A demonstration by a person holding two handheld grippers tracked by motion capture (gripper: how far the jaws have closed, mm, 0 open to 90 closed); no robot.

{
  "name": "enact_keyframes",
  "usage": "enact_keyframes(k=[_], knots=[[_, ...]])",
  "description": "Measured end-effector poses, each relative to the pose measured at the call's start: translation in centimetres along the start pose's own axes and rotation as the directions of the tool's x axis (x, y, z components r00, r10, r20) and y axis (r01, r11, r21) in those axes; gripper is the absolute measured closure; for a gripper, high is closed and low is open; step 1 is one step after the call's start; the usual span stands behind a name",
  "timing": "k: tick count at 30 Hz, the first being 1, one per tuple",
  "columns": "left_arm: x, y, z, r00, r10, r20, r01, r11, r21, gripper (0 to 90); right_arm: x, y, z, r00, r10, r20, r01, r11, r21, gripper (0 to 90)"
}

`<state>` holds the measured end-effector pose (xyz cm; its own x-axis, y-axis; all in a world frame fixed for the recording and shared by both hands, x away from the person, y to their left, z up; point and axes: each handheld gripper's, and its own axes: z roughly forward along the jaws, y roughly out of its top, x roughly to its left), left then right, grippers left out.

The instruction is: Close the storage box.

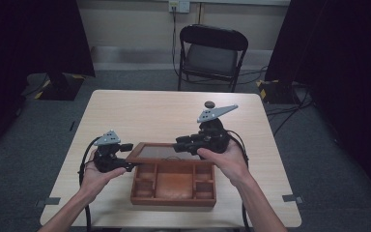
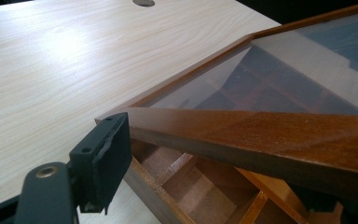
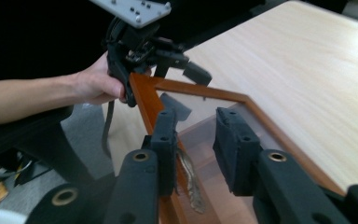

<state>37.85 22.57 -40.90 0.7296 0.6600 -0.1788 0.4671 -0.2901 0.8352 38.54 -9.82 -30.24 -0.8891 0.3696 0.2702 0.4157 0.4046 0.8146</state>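
A brown wooden box (image 1: pixel 173 200) with several compartments stands at the table's near edge. Its glass-paned lid (image 1: pixel 162 152) is tilted up off the box. My left gripper (image 1: pixel 128 156) is shut on the lid's left front corner; in the left gripper view the wooden rail (image 2: pixel 261 135) runs between my jaws, over the compartments. My right gripper (image 1: pixel 179 144) hovers over the lid's middle. In the right gripper view its pads (image 3: pixel 233 140) stand apart with nothing pressed between them, above the glass (image 3: pixel 214 105) and a small metal clasp (image 3: pixel 189 179). Beyond, the left gripper (image 3: pixel 165 86) clamps the corner.
The pale wooden table (image 1: pixel 149 111) carries a small dark round thing (image 1: pixel 209 104) at the back. A black folding chair (image 1: pixel 212 53) stands behind the table. Dark curtains flank the room and cables lie on the grey floor.
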Motion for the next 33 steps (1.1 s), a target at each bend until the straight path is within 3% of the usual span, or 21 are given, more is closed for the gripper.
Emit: enact_keyframes(k=[2, 6, 18, 28, 33], knots=[[0.0, -0.1, 0.0, 1.0000, 0.005, -0.005, -0.005, 1.0000, 0.003, 22.1, -0.2, -0.5, 0.8, 0.9995, 0.008, -0.031, -0.007, 0.999, 0.031, 73.2], [0.0, -0.2, -0.1, 1.0000, -0.003, 0.000, 0.003, 1.0000, -0.002, 22.1, -0.5, -1.0, 1.5, 0.9991, 0.019, -0.039, -0.016, 0.998, 0.065, 75.2], [0.0, -0.5, -0.1, 0.9999, 0.005, 0.012, -0.005, 1.0000, 0.005, 20.9, -0.8, -2.1, 2.6, 0.9945, 0.054, -0.089, -0.044, 0.992, 0.115, 78.3], [0.2, -0.6, -0.1, 0.9999, 0.002, 0.013, -0.003, 0.9999, 0.016, 20.5, -1.0, -2.2, 2.7, 0.9895, 0.089, -0.114, -0.075, 0.990, 0.121, 81.6], [1.1, -0.8, 0.3, 0.9996, -0.029, 0.007, 0.029, 0.9990, 0.033, 21.4, -0.9, -2.1, 2.8, 0.9908, 0.086, -0.105, -0.073, 0.990, 0.119, 81.6]])
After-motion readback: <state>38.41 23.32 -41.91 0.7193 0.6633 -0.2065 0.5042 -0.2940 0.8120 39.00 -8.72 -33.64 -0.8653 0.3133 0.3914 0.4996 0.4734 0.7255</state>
